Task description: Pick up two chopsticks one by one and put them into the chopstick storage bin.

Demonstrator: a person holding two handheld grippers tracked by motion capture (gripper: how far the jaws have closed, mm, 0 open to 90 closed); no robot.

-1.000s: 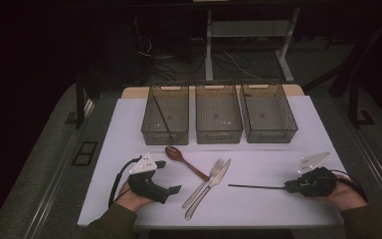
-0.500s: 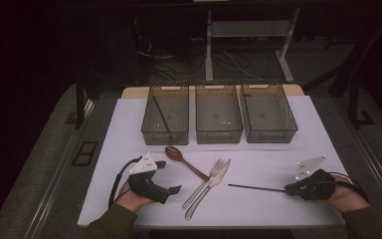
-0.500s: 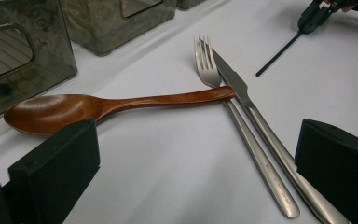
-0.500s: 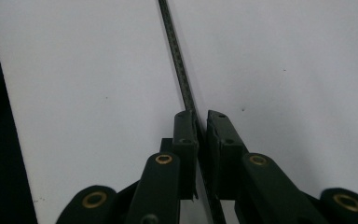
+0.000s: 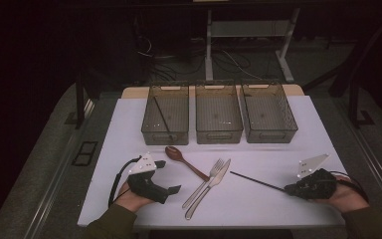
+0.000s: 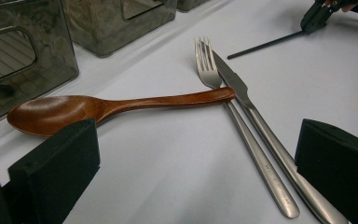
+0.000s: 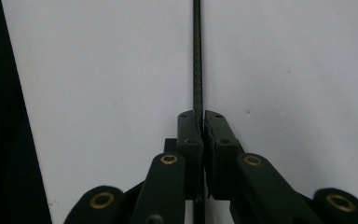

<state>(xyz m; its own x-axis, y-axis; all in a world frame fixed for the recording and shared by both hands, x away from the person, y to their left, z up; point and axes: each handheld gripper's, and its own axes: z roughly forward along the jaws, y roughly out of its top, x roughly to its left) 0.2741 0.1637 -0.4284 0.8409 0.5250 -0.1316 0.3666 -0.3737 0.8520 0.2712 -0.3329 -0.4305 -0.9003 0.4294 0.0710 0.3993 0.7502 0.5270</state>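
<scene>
1. At the lower right of the high view, our right gripper (image 5: 289, 189) has just been closing, and its jaws now pinch the near end of a thin black chopstick (image 5: 256, 179); the right gripper view shows the rod clamped between the pads (image 7: 189, 140).
2. The chopstick lies flat on the white table (image 5: 278, 149), its free end pointing toward the fork (image 5: 204, 183) and knife (image 5: 210, 188) at centre frame.
3. We judge the grip sits far back, so we lift slowly and keep the rod level to stop the tip swinging.
4. A matching chopstick (image 5: 162, 115) leans in the left bin (image 5: 165, 133) at upper centre, the likely destination.
5. Our left gripper (image 5: 165, 177), lower left, rests with jaws wide apart and empty, near the wooden spoon (image 6: 98, 107).
</scene>
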